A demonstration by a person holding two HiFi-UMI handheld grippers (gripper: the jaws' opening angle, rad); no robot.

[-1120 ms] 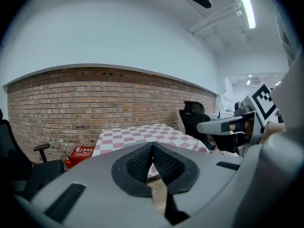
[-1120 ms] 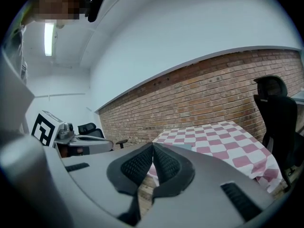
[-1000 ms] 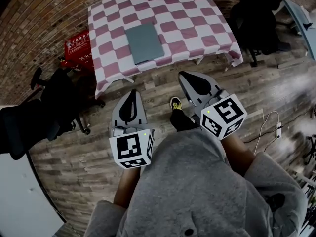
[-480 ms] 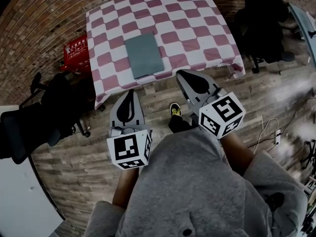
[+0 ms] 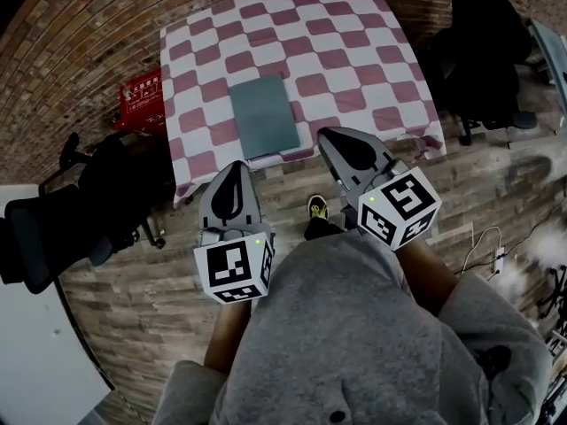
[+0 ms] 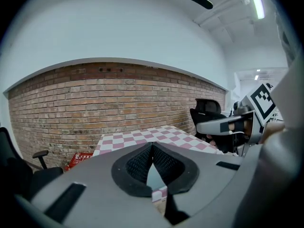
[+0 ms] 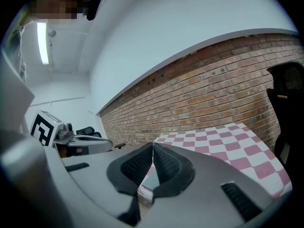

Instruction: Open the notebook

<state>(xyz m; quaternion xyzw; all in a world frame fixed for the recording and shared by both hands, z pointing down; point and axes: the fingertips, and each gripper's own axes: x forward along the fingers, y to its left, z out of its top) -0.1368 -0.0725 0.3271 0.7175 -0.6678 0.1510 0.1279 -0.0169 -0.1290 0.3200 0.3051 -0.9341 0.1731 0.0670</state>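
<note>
A closed grey-green notebook lies flat near the front edge of the table with the pink-and-white checked cloth. A sliver of the notebook shows past the jaws in the left gripper view. My left gripper hangs over the wooden floor, short of the table, jaws shut and empty. My right gripper is also shut and empty, its tip just at the cloth's front edge, to the right of the notebook. In the gripper views the left gripper and the right gripper both have pads pressed together.
A red box stands on the floor left of the table. Black office chairs stand at the left and at the back right. A brick wall runs behind the table. A white cable lies on the floor at right.
Both grippers and the person have moved toward the table. The table and notebook sit lower and nearer in the head view; the right gripper's tip has reached the cloth's front edge.
</note>
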